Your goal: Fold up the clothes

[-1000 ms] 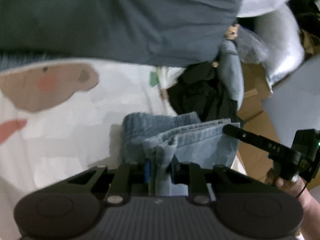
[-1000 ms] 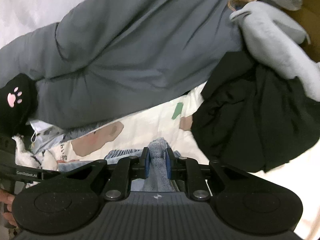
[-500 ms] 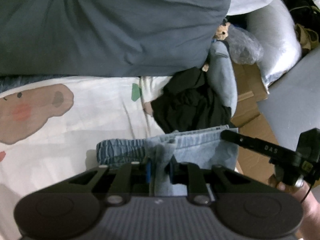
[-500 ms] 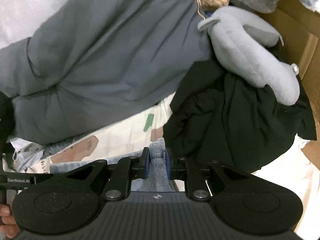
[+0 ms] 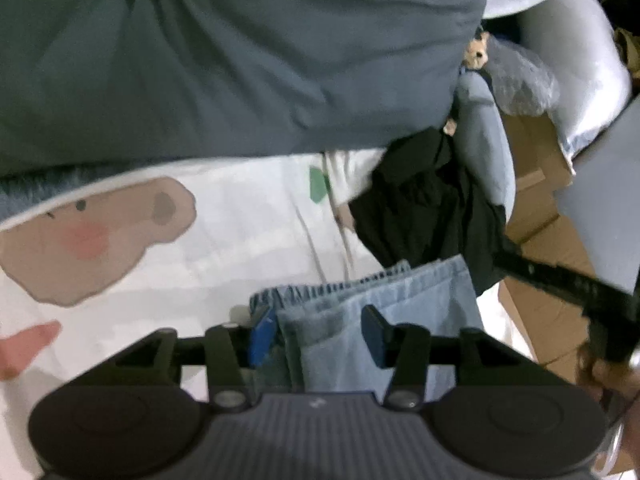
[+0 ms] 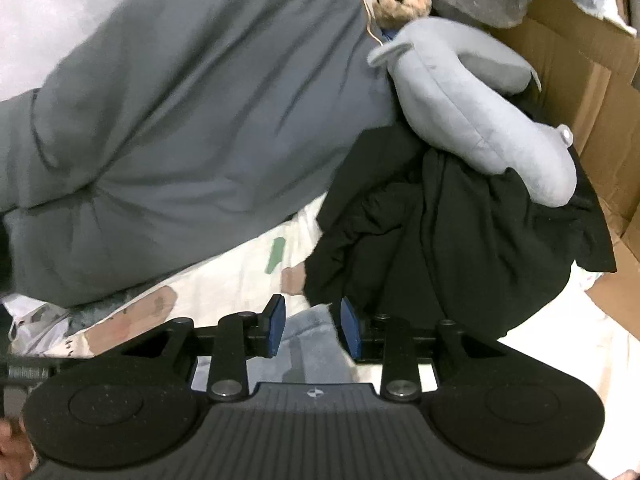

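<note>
Denim: folded jeans (image 5: pixel 384 312) near bed (image 5: pixel 248 264) edge | left gripper (image 5: pixel 316 336), right gripper (image 6: pixel 310 326): jaws opening, spread, denim between, not pinched | feel: soft, fairly heavy, floppy; grip thick folded edges.

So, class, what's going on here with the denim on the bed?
A person with a claw in each hand is folding light blue jeans on a cartoon-print bedsheet. Both the left claw and the right claw are opening, with denim between their pads but no longer pinched. A black garment lies just beyond.
</note>
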Demonstrator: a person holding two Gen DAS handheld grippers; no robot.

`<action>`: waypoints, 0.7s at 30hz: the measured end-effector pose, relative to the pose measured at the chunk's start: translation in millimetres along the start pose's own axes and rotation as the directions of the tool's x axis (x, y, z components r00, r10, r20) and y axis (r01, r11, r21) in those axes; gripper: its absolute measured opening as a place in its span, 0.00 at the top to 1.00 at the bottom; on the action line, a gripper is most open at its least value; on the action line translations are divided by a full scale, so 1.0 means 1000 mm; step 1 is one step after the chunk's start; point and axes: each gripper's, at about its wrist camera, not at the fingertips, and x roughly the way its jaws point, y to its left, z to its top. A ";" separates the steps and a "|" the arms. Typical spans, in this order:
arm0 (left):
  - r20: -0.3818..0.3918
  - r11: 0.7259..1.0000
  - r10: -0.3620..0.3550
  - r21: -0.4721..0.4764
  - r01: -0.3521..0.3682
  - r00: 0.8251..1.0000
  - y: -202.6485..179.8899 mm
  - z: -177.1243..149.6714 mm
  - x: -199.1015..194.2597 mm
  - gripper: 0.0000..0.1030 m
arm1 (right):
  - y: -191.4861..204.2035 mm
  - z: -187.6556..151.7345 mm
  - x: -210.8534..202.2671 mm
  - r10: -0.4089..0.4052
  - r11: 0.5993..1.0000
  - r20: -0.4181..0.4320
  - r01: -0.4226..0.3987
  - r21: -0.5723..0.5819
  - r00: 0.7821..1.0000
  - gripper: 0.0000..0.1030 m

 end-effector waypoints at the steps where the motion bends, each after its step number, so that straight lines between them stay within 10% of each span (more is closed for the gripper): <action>1: 0.006 1.000 -0.004 0.007 0.004 1.000 -0.002 0.002 -0.004 0.52 | 0.003 -0.003 -0.004 0.004 1.000 0.007 -0.004 -0.001 1.000 0.66; 14: -0.074 0.982 -0.060 0.174 0.073 0.995 -0.024 -0.017 0.023 0.61 | 0.041 -0.058 0.026 0.026 1.000 -0.064 -0.027 -0.015 0.998 0.66; 21: -0.082 0.985 -0.007 0.170 0.021 0.997 -0.009 -0.015 0.052 0.97 | 0.050 -0.052 0.065 -0.021 0.995 -0.105 0.010 -0.104 0.994 0.64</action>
